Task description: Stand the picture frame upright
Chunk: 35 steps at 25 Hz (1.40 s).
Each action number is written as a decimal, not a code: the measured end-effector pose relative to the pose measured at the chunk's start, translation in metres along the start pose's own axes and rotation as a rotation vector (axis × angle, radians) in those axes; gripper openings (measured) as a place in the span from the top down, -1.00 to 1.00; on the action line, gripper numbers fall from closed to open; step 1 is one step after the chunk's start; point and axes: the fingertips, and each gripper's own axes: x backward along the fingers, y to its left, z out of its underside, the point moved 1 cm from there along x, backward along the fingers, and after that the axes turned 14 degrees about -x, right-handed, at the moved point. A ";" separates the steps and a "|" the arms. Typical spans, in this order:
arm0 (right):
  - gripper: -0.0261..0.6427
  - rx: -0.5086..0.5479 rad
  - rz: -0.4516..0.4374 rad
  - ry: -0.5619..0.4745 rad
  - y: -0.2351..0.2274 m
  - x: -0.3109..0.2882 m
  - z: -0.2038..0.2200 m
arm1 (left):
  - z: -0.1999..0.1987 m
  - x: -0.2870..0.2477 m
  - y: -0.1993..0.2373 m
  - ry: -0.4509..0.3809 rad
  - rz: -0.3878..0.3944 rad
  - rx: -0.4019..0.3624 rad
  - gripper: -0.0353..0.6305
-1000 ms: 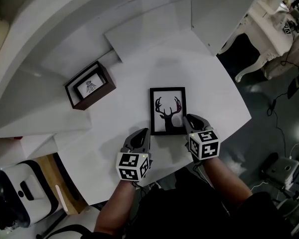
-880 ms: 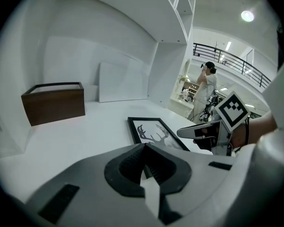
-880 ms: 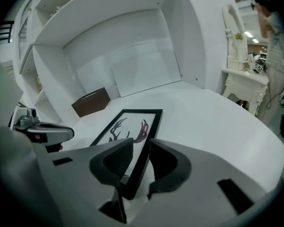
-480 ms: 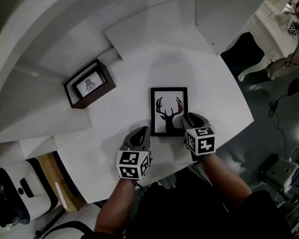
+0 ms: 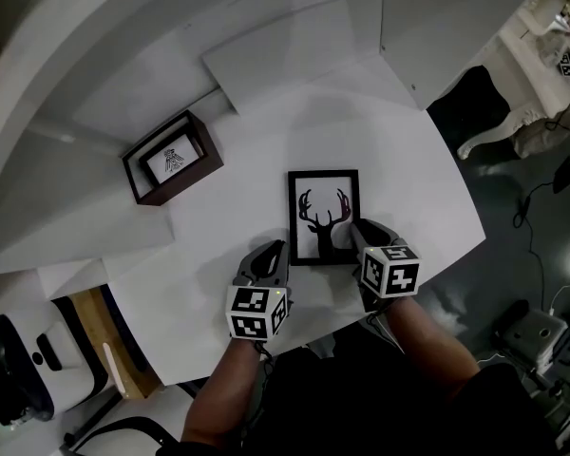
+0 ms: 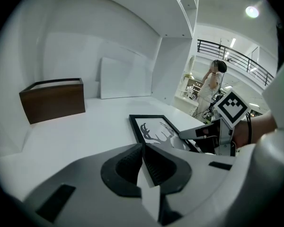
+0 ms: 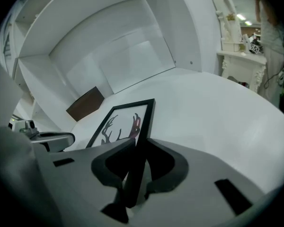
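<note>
Fingers (image 7: 114, 161) of right gripper (image 7: 139, 146), just closing, pinch picture frame (image 7: 120, 122) edge.

- Frame (image 5: 323, 217) lies flat on the desk (image 5: 413, 183), near the middle of its front edge.
- Box (image 5: 173, 158) sits behind and left of it, well apart, near the desk's left edge.

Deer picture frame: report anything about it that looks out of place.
The deer picture frame lies flat, face up, on the white table instead of standing. The fingers of the right gripper have just been closing, with the frame's right edge between them. No damage shows.
</note>
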 end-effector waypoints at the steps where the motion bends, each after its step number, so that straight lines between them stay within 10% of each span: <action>1: 0.72 -0.013 -0.004 0.004 -0.001 0.000 0.000 | 0.000 -0.001 -0.001 0.004 0.002 0.000 0.87; 11: 0.74 -0.088 -0.068 0.039 -0.004 0.003 -0.004 | 0.004 -0.014 -0.010 0.044 0.012 0.016 0.50; 21: 0.74 -0.187 -0.126 0.068 -0.010 0.004 -0.008 | 0.008 -0.029 -0.009 0.043 0.051 0.225 0.41; 35: 0.74 -0.247 -0.187 0.103 -0.013 0.006 -0.011 | -0.004 -0.050 -0.024 0.035 0.173 0.318 0.36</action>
